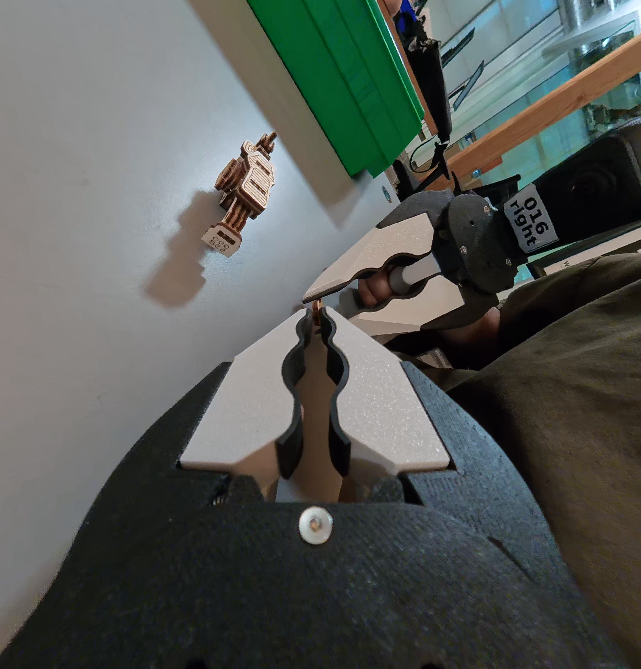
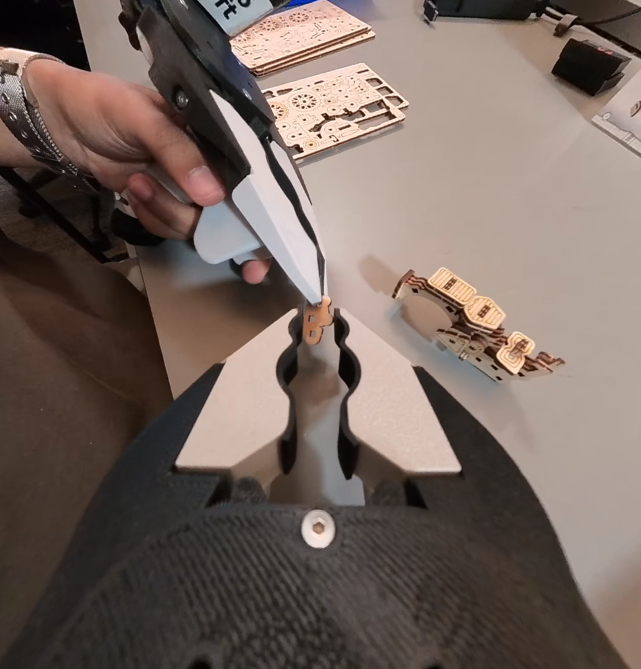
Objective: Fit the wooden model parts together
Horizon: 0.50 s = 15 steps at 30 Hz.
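Note:
A small flat wooden piece (image 2: 317,322) is held in the air over the near table edge, between both grippers. My left gripper (image 1: 313,318) is shut on its top end; in the right wrist view it comes in from the upper left (image 2: 320,295). My right gripper (image 2: 318,318) has its jaws narrowly apart, closed against the piece's two side edges; in the left wrist view its tip (image 1: 310,298) meets mine from the right. The piece shows edge-on there (image 1: 316,310). The partly built wooden model (image 2: 470,322) lies on the table to the right, untouched (image 1: 244,188).
The grey table (image 2: 456,181) carries a punched-out part sheet (image 2: 333,108), a stack of further sheets (image 2: 300,40), a black box (image 2: 590,68) and an instruction booklet (image 2: 633,119). A green board (image 1: 340,79) stands at the table's far side. The person's lap lies below the grippers. The grippers are tip to tip, or close to it.

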Tool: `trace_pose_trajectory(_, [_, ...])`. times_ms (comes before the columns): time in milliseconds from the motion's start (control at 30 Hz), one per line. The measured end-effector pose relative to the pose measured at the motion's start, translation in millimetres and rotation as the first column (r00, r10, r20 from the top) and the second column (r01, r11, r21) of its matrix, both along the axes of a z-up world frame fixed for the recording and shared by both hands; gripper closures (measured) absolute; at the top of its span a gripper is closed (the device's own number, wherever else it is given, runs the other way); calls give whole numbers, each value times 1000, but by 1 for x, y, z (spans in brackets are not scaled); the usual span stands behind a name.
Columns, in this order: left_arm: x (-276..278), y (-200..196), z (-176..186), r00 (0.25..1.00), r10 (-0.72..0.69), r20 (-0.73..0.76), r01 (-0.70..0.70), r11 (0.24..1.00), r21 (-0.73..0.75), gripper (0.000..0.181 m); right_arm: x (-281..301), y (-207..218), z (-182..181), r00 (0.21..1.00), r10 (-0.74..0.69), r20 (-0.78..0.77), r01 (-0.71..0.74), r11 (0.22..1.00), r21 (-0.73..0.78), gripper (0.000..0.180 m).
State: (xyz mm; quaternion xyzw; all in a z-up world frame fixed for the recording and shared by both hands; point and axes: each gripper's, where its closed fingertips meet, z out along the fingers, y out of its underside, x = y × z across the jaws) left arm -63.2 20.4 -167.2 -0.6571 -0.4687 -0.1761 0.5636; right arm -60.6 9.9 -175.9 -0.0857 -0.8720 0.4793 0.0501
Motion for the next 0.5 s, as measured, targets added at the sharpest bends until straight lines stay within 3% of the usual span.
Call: trace_pose_trajectory(500, [-19,-18,6,991,136,-14,-136,990,31,181,-18,8,3,995,-102,1,102,995,-12,164])
